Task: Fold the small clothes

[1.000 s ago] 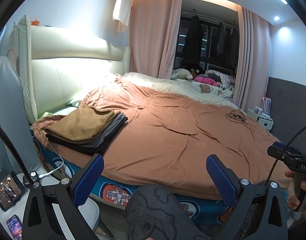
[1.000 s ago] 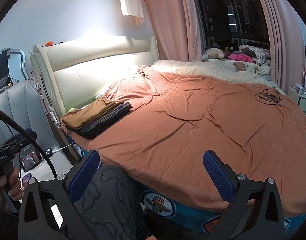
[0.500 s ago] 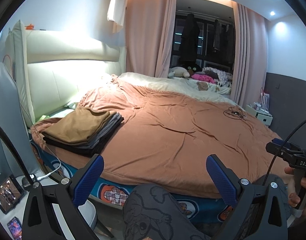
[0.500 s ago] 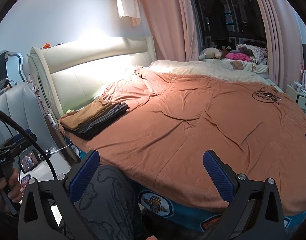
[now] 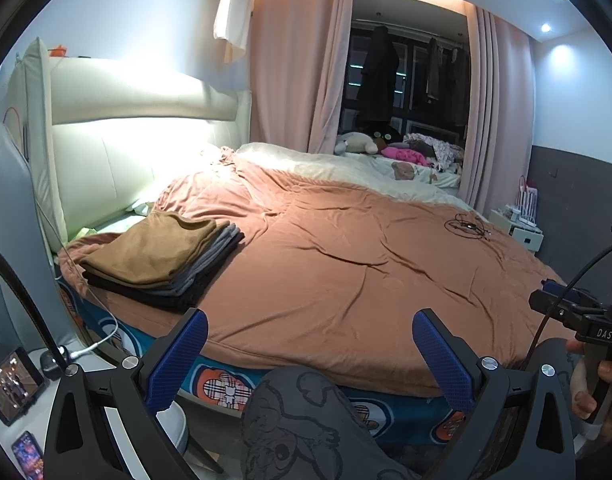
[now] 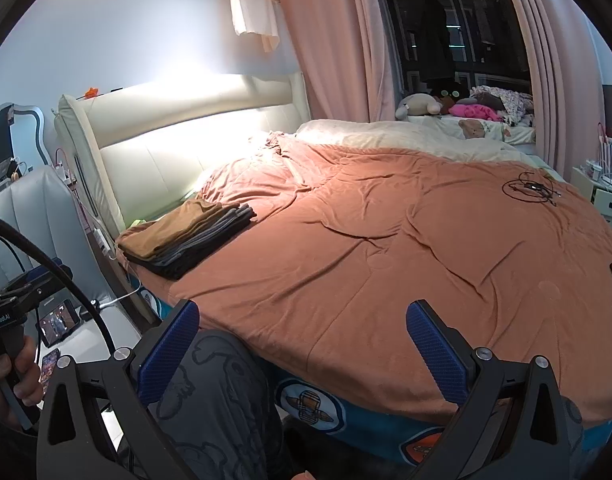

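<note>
A stack of folded clothes (image 5: 162,260), brown on top with grey and black below, lies at the near left corner of the bed; it also shows in the right wrist view (image 6: 188,238). My left gripper (image 5: 310,344) is open and empty, held off the bed's near edge above my knee. My right gripper (image 6: 302,332) is open and empty, also held in front of the bed edge. Both are apart from the stack.
An orange-brown blanket (image 5: 346,264) covers the bed. A coiled black cable (image 5: 466,227) lies on its far right. A padded headboard (image 5: 118,152) stands at left. A bedside surface with a small screen (image 5: 10,380) and phone is at lower left. Soft toys (image 6: 422,105) lie beyond the bed.
Both grippers have tilted slightly upward, so the bed sits a little lower in both views. Both stay open and empty. The stack has not moved.
</note>
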Demonstrator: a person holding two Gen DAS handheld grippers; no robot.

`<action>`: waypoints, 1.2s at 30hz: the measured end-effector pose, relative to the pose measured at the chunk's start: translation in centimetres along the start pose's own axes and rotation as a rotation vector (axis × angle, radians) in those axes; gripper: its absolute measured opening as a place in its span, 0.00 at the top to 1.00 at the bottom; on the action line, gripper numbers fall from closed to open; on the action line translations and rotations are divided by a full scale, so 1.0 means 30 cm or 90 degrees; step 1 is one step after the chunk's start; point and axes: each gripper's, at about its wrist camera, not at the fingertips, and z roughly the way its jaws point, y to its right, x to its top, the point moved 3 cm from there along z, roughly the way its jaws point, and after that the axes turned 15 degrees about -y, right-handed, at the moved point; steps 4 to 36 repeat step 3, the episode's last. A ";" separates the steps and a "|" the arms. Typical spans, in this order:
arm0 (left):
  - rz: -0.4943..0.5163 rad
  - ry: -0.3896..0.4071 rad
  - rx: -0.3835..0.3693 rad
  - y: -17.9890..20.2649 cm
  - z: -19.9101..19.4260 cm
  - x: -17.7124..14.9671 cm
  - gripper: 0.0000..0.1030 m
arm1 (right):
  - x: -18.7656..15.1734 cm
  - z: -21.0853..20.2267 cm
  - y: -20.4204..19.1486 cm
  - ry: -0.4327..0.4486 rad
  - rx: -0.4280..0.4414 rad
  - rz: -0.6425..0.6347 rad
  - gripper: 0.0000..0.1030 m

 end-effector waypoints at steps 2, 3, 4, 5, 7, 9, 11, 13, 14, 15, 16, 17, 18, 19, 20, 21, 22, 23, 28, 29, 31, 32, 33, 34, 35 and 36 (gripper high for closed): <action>0.000 0.006 0.007 -0.002 -0.001 -0.001 0.00 | 0.000 0.006 -0.001 0.000 0.000 0.000 0.00; 0.001 0.007 0.005 -0.003 0.002 -0.001 0.00 | 0.000 0.009 0.000 -0.001 0.000 0.002 0.00; 0.001 0.007 0.005 -0.003 0.002 -0.001 0.00 | 0.000 0.009 0.000 -0.001 0.000 0.002 0.00; 0.001 0.007 0.005 -0.003 0.002 -0.001 0.00 | 0.000 0.009 0.000 -0.001 0.000 0.002 0.00; 0.001 0.007 0.005 -0.003 0.002 -0.001 0.00 | 0.000 0.009 0.000 -0.001 0.000 0.002 0.00; 0.001 0.007 0.005 -0.003 0.002 -0.001 0.00 | 0.000 0.009 0.000 -0.001 0.000 0.002 0.00; 0.001 0.007 0.005 -0.003 0.002 -0.001 0.00 | 0.000 0.009 0.000 -0.001 0.000 0.002 0.00; 0.001 0.007 0.005 -0.003 0.002 -0.001 0.00 | 0.000 0.009 0.000 -0.001 0.000 0.002 0.00; 0.001 0.007 0.005 -0.003 0.002 -0.001 0.00 | 0.000 0.009 0.000 -0.001 0.000 0.002 0.00; 0.001 0.007 0.005 -0.003 0.002 -0.001 0.00 | 0.000 0.009 0.000 -0.001 0.000 0.002 0.00; 0.001 0.007 0.005 -0.003 0.002 -0.001 0.00 | 0.000 0.009 0.000 -0.001 0.000 0.002 0.00; 0.001 0.007 0.005 -0.003 0.002 -0.001 0.00 | 0.000 0.009 0.000 -0.001 0.000 0.002 0.00; 0.001 0.007 0.005 -0.003 0.002 -0.001 0.00 | 0.000 0.009 0.000 -0.001 0.000 0.002 0.00; 0.001 0.007 0.005 -0.003 0.002 -0.001 0.00 | 0.000 0.009 0.000 -0.001 0.000 0.002 0.00; 0.001 0.007 0.005 -0.003 0.002 -0.001 0.00 | 0.000 0.009 0.000 -0.001 0.000 0.002 0.00; 0.001 0.007 0.005 -0.003 0.002 -0.001 0.00 | 0.000 0.009 0.000 -0.001 0.000 0.002 0.00; 0.001 0.007 0.005 -0.003 0.002 -0.001 0.00 | 0.000 0.009 0.000 -0.001 0.000 0.002 0.00; 0.001 0.007 0.005 -0.003 0.002 -0.001 0.00 | 0.000 0.009 0.000 -0.001 0.000 0.002 0.00; 0.001 0.007 0.005 -0.003 0.002 -0.001 0.00 | 0.000 0.009 0.000 -0.001 0.000 0.002 0.00; 0.001 0.007 0.005 -0.003 0.002 -0.001 0.00 | 0.000 0.009 0.000 -0.001 0.000 0.002 0.00; 0.001 0.007 0.005 -0.003 0.002 -0.001 0.00 | 0.000 0.009 0.000 -0.001 0.000 0.002 0.00; 0.001 0.007 0.005 -0.003 0.002 -0.001 0.00 | 0.000 0.009 0.000 -0.001 0.000 0.002 0.00; 0.001 0.007 0.005 -0.003 0.002 -0.001 0.00 | 0.000 0.009 0.000 -0.001 0.000 0.002 0.00; 0.001 0.007 0.005 -0.003 0.002 -0.001 0.00 | 0.000 0.009 0.000 -0.001 0.000 0.002 0.00; 0.001 0.007 0.005 -0.003 0.002 -0.001 0.00 | 0.000 0.009 0.000 -0.001 0.000 0.002 0.00; 0.001 0.007 0.005 -0.003 0.002 -0.001 0.00 | 0.000 0.009 0.000 -0.001 0.000 0.002 0.00</action>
